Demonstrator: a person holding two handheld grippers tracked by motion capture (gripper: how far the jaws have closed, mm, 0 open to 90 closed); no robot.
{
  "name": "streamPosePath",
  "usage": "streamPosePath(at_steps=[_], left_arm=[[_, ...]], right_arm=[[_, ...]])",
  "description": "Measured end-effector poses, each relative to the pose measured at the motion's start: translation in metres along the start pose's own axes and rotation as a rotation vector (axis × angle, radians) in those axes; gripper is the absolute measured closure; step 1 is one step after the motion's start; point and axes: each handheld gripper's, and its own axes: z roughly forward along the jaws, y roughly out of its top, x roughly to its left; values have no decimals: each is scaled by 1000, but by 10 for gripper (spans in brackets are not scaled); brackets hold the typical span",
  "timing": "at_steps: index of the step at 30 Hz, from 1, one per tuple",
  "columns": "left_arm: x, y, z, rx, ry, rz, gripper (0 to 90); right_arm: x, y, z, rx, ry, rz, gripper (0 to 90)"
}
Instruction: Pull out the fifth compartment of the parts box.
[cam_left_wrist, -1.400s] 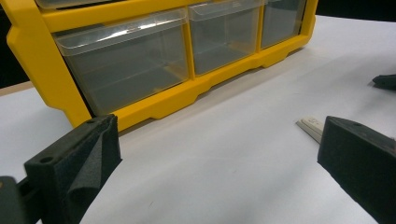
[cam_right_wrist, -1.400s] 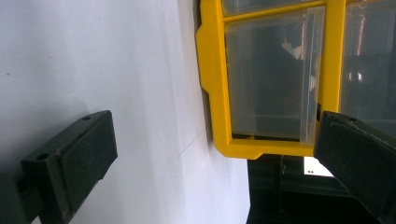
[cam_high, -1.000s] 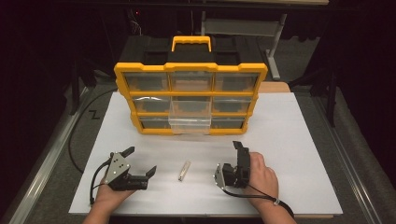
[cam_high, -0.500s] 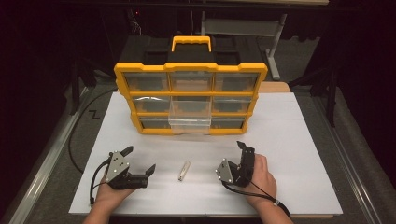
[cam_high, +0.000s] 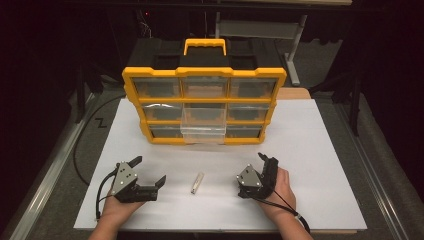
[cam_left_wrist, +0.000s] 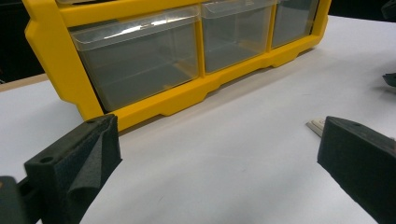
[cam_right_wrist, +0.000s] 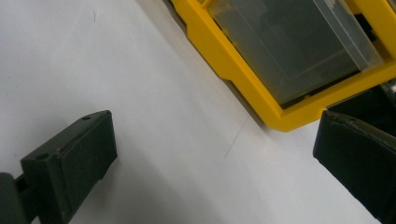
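A: Two grippers down near the front edge of the table. Left gripper (cam_high: 149, 170) has its jaws spread wide with nothing between them. Right gripper (cam_high: 264, 167) likewise stands released and empty, rolled on its side in the hand.

B: Work item?

A: Small pale metal pin (cam_high: 198, 182), lying flat on the white table (cam_high: 320, 150) between the two grippers, apart from both, nearer the front edge than the back. Its tip shows just past the left gripper's right-hand jaw in the left gripper view (cam_left_wrist: 316, 125).

B: Handling estimate?

A: Judged light and stiff, with a smooth skin, so likely to roll or skid under a glancing touch. Best taken across the middle of its length, jaws square to its long axis, pads low to the table.

B: Unknowns?

A: Too small to tell whether it is a bolt, sleeve or bit; ends not resolved. Yellow drawer organizer (cam_high: 131, 85) stands toward the back edge, middle clear drawer (cam_high: 204, 131) pulled out; drawer contents unreadable through the plastic. Its rear is hidden in darkness.
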Motion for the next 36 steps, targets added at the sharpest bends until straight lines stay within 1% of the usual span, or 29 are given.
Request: streamPosePath(at_steps=[3, 5, 6, 9, 11, 13, 15, 16, 21, 22, 28, 33, 36], left_arm=[[0, 0, 0, 2, -1, 2, 3], [0, 0, 0, -1, -1, -1, 3], [0, 0, 0, -1, -2, -1, 3], [0, 0, 0, -2, -4, 3, 3], [0, 0, 0, -3, -7, 2, 3], [0, 0, 0, -2, -9, 4, 3], [0, 0, 0, -3, -10, 3, 3], [0, 0, 0, -3, -10, 2, 2], [-1, 0, 0, -7, -15, 3, 2], [-2, 0, 0, -6, -15, 4, 3], [-2, 0, 0, -7, -16, 4, 3], [-2, 0, 0, -6, -19, 6, 3], [-1, 0, 1, -6, -17, 5, 3]], right_arm=[[-2, -1, 0, -10, 19, 56, 7], [-4, -2, 0, -11, 28, 75, 7], [-4, -2, 0, -15, 33, 95, 7], [-6, -3, 0, -21, 63, 143, 7], [-8, -3, 0, -30, 94, 187, 7], [-10, -4, -1, -37, 103, 213, 7], [-11, -4, -1, -49, 108, 228, 7], [-11, -4, -2, -53, 115, 250, 7], [-14, -5, -3, -80, 170, 332, 8], [-15, -5, -2, -83, 189, 353, 8], [-18, -8, -2, -96, 238, 439, 8], [-21, -11, -1, -110, 285, 532, 26], [-22, -11, -1, -116, 293, 560, 39]])
